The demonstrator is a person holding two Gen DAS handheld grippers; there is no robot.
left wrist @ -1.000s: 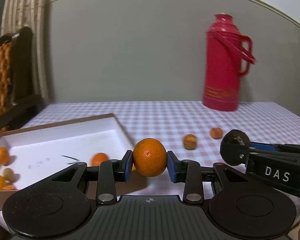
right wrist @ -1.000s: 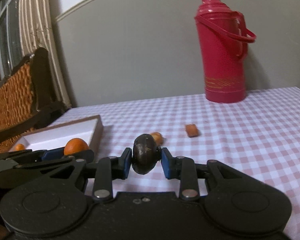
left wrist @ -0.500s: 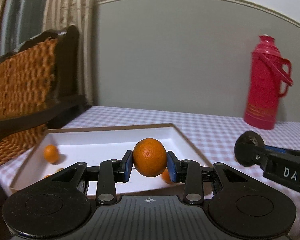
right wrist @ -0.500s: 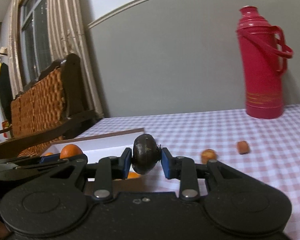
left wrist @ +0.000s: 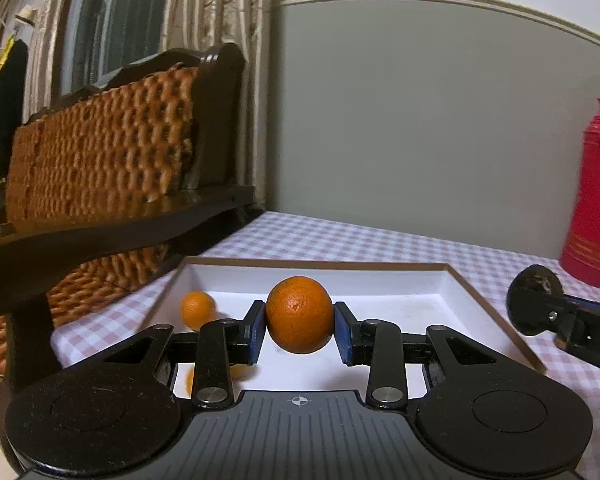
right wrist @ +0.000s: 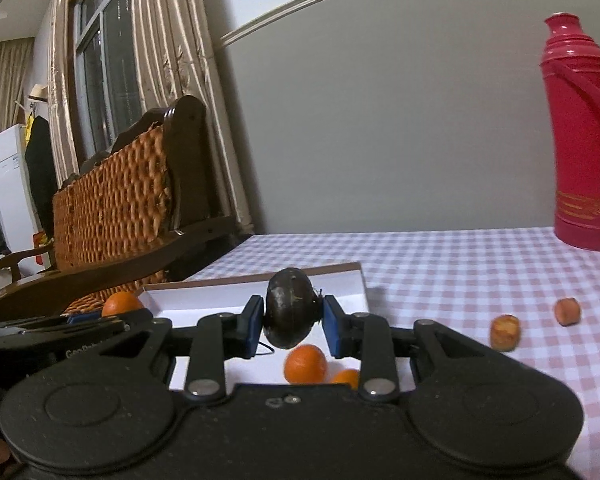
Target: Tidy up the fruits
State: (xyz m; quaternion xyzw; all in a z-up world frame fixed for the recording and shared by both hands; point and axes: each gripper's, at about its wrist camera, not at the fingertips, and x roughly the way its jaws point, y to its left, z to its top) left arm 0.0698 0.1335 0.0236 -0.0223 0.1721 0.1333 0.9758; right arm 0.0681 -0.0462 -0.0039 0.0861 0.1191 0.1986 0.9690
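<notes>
We hold an orange [left wrist: 299, 314] in the left tongs [left wrist: 299, 330], both pads pressing on its sides, so it hangs just above the white tray [left wrist: 452, 280] and not on it. We judge this height keeps it free of the rim before we let it down. The right tongs [right wrist: 288, 322] are clamped on a dark round fruit [right wrist: 289, 313], which hangs over the near corner of the same tray, probably for the same reason.

Only the left view shows a small orange [left wrist: 198, 309] lying in the tray, left of the pads. Only the right view shows two oranges [right wrist: 305, 364] in the tray just under the dark fruit, and two brownish pieces [right wrist: 505, 332] on the cloth to its right, not yet collected. The red flask [right wrist: 580, 140] stands far right.
</notes>
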